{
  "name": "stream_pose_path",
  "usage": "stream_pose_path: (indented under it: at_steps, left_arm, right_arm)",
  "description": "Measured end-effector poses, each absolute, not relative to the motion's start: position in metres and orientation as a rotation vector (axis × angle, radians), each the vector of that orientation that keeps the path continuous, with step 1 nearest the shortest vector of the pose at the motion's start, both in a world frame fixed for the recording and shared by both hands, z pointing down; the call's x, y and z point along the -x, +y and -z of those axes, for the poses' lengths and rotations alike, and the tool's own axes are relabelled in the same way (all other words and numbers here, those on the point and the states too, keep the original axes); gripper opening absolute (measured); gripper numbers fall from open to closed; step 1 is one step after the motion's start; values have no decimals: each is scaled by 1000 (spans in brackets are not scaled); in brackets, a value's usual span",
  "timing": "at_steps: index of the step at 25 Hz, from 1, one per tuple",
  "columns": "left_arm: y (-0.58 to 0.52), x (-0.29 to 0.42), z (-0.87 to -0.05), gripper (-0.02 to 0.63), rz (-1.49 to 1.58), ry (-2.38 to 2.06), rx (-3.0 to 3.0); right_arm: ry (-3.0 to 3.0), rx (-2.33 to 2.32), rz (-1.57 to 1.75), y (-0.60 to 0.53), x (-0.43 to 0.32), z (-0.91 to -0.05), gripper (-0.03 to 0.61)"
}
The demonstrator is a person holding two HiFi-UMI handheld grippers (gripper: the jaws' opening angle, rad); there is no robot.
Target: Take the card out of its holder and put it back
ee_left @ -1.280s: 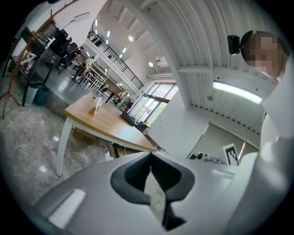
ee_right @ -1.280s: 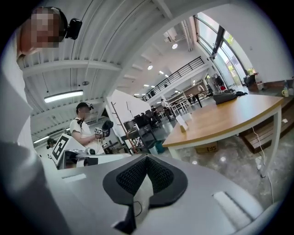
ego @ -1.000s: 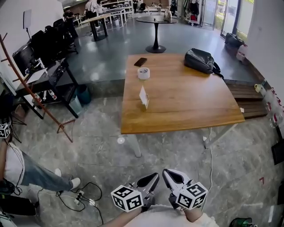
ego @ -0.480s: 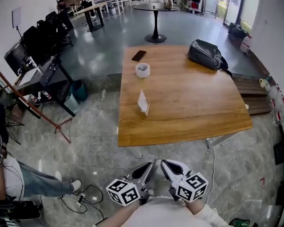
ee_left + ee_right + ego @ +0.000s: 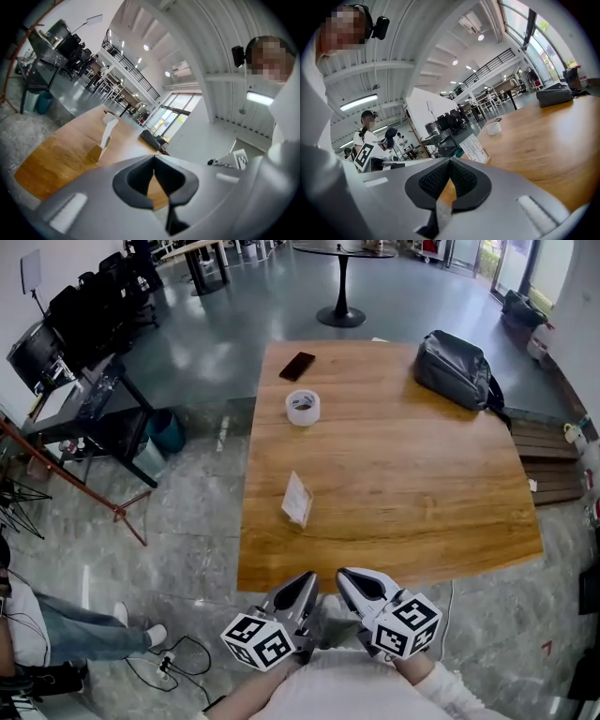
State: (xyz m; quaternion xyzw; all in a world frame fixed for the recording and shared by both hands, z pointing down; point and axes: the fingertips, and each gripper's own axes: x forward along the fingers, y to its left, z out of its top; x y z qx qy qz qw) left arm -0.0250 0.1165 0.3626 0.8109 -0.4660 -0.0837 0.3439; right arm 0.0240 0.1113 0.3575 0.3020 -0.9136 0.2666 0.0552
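Wooden table [image 5: 403,493] bears card [image 5: 297,498] near one edge.

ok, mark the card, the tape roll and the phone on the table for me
card [image 5: 296,495]: head view, middle of its white face.
tape roll [image 5: 303,417]: head view, near side of its outer wall.
phone [image 5: 297,366]: head view, centre of its dark screen.
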Motion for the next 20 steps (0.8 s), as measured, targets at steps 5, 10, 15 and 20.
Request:
stream_pose_path:
  at_steps: [5, 10, 15, 20]
  left_arm:
    - [93, 28, -371, 8, 205, -1220, -2063]
    - [76, 39, -374, 8, 215, -1216, -2054]
    - [67, 41, -377, 8, 187, -1178, -2062]
    - [58, 47, -383, 8, 175, -1168, -2049]
  right_arm:
    - [-2754, -895, -859, 87, -20, -367, -5]
    - [-2733, -881, -888, 76, -13, -374, -5]
    - [-2717, -908, -911, 69, -7, -373, -5]
    - [-2698, -906, -932, 63, -1, -382, -5]
